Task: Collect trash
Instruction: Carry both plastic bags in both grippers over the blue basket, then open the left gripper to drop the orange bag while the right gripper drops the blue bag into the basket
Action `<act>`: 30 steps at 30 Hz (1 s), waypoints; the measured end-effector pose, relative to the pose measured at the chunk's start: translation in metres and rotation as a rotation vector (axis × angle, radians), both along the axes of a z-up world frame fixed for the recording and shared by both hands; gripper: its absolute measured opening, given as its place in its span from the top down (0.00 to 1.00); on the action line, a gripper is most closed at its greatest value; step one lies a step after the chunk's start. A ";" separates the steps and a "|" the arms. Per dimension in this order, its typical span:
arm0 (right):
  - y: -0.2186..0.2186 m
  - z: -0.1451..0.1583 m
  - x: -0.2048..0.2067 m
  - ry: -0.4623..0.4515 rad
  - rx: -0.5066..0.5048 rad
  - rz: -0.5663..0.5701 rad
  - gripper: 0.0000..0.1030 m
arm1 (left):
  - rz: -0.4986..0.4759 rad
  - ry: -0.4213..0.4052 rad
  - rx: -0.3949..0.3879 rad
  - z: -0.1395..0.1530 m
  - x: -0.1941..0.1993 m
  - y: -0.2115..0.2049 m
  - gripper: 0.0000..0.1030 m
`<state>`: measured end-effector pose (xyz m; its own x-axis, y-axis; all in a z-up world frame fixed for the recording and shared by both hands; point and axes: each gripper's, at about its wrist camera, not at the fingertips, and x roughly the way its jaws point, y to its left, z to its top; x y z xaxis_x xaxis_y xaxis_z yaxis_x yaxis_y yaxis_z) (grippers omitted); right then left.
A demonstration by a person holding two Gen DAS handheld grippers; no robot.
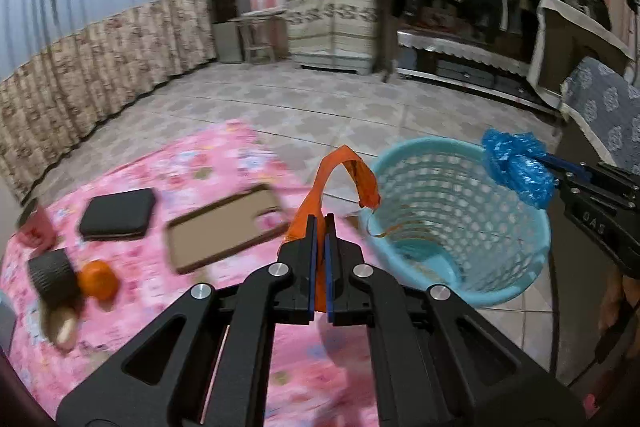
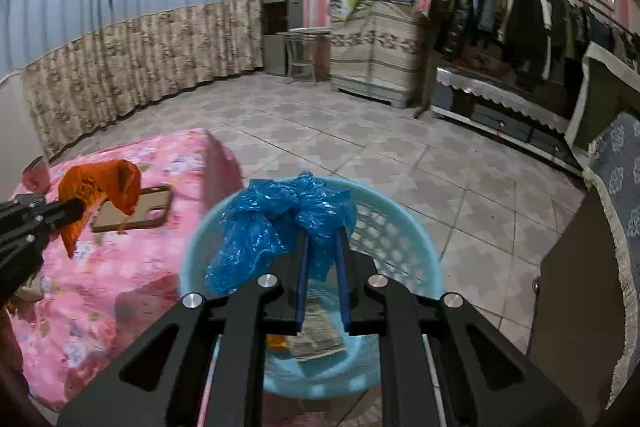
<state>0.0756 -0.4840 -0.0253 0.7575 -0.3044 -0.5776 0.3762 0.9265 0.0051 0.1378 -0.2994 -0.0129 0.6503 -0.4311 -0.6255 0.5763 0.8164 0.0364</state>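
Note:
My left gripper (image 1: pixel 320 221) is shut on an orange plastic wrapper (image 1: pixel 340 171) and holds it above the pink table's right edge, just left of the light blue basket (image 1: pixel 520 267). My right gripper (image 2: pixel 323 233) is shut on a crumpled blue plastic bag (image 2: pixel 272 219) and holds it over the basket (image 2: pixel 400 227). In the left wrist view the blue bag (image 1: pixel 516 163) hangs over the basket's far right rim. In the right wrist view the orange wrapper (image 2: pixel 100 187) is at the left. Paper scraps (image 2: pixel 316 339) lie in the basket bottom.
On the pink floral tablecloth (image 1: pixel 160 167) lie a brown phone case (image 1: pixel 228 227), a black wallet (image 1: pixel 118 215), an orange fruit (image 1: pixel 98 279), a dark ribbed cup (image 1: pixel 52 271) and a red cup (image 1: pixel 36 231). A dark cabinet (image 2: pixel 572 307) stands right of the basket.

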 end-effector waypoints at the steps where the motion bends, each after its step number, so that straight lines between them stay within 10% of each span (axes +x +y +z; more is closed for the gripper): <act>1: -0.007 -0.003 0.000 0.003 0.008 -0.011 0.87 | -0.014 0.007 -0.003 -0.002 0.001 -0.008 0.99; 11: -0.041 -0.024 0.005 0.021 0.052 -0.058 0.87 | -0.107 0.040 0.037 -0.024 0.012 -0.082 0.93; 19: -0.047 -0.033 0.004 0.038 0.055 -0.069 0.87 | -0.029 0.036 -0.007 -0.015 0.023 -0.069 0.36; 30: -0.028 -0.035 0.015 0.038 0.050 -0.029 0.87 | 0.109 -0.024 -0.059 0.007 0.026 -0.019 0.10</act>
<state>0.0906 -0.5116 -0.0607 0.7261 -0.2964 -0.6205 0.4040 0.9140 0.0361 0.1641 -0.3186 -0.0057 0.7099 -0.3923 -0.5849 0.4833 0.8755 -0.0006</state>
